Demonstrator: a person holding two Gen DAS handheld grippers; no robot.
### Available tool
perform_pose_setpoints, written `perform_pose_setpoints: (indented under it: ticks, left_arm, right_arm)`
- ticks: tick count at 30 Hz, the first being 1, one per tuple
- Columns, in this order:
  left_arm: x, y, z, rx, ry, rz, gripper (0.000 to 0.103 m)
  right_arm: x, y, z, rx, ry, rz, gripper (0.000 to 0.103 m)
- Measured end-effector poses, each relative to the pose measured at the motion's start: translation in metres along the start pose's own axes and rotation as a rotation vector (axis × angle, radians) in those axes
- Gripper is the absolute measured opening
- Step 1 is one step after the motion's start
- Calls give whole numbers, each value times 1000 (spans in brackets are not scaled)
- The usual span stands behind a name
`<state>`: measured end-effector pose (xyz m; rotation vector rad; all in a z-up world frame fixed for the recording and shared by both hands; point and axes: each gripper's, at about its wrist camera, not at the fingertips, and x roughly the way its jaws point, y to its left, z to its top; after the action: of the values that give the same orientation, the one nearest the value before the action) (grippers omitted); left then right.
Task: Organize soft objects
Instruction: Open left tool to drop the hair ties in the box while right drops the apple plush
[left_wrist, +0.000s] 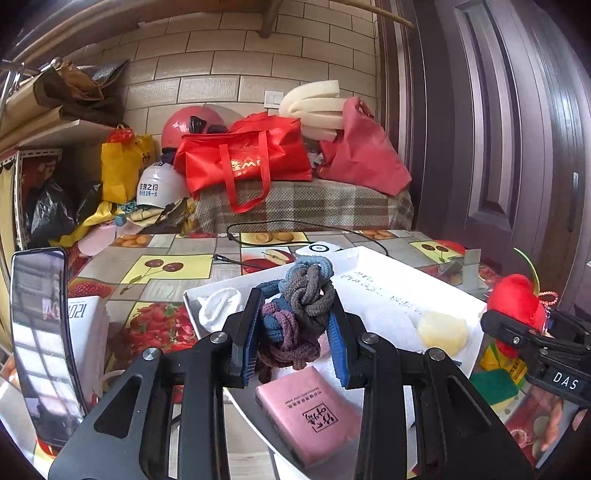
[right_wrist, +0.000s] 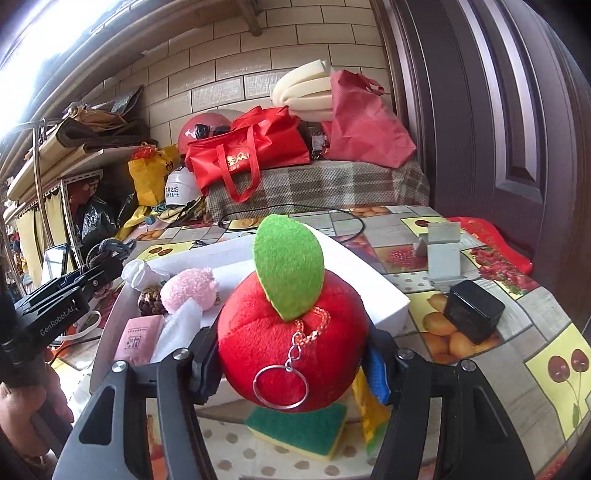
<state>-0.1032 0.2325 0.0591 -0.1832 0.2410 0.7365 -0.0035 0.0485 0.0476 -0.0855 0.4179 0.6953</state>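
Ahead of my left gripper (left_wrist: 295, 325): tray (left_wrist: 424, 280) middle bare; pink packet (left_wrist: 306, 413) below. Ahead-right of my right gripper (right_wrist: 291, 354): black box (right_wrist: 472, 310), grey stand (right_wrist: 441, 254) obstruct the worktop (right_wrist: 406, 229).

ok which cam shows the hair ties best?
Left wrist: the hair ties sit centred, knotted, between the left claw's fingers. Right wrist catches only a grey loop at its left edge.

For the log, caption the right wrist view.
Right gripper clamps plush apple above sponge, beside white tray.
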Motion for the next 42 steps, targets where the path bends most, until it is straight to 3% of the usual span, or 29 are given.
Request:
perform_pose_setpoints:
  ticks: [7,13,15,16,17,20,23,26,42]
  left_arm:
    - [24,14,9,-66,25,-11,32]
    - [40,0,11,7,78,-5,32]
    - [43,-4,11,28,89,11,41]
    - [44,-5,11,35,89,30,55]
    - [44,-6,11,40,88,42,80]
    - [38,-2,11,29,49,53,90]
    - [34,3,11,12,31,50,103]
    - [29,5,11,4,6,46,103]
    - [26,7,13,-12,-13,60,103]
  right_arm:
    - [25,17,10,28,-37,-36,63]
    - [53,30,19,-2,6,-74,64]
    - [63,31,21,6,31,-89,65]
    - [67,31,21,10,43,-95,66]
    - [71,31,22,12,57,-95,69]
    - [71,32,22,8,66,-117,84]
    - [66,30,22,26,40,-126,90]
    - [63,24,22,55,29,-134,103]
    - [59,26,25,45,-12,-154,103]
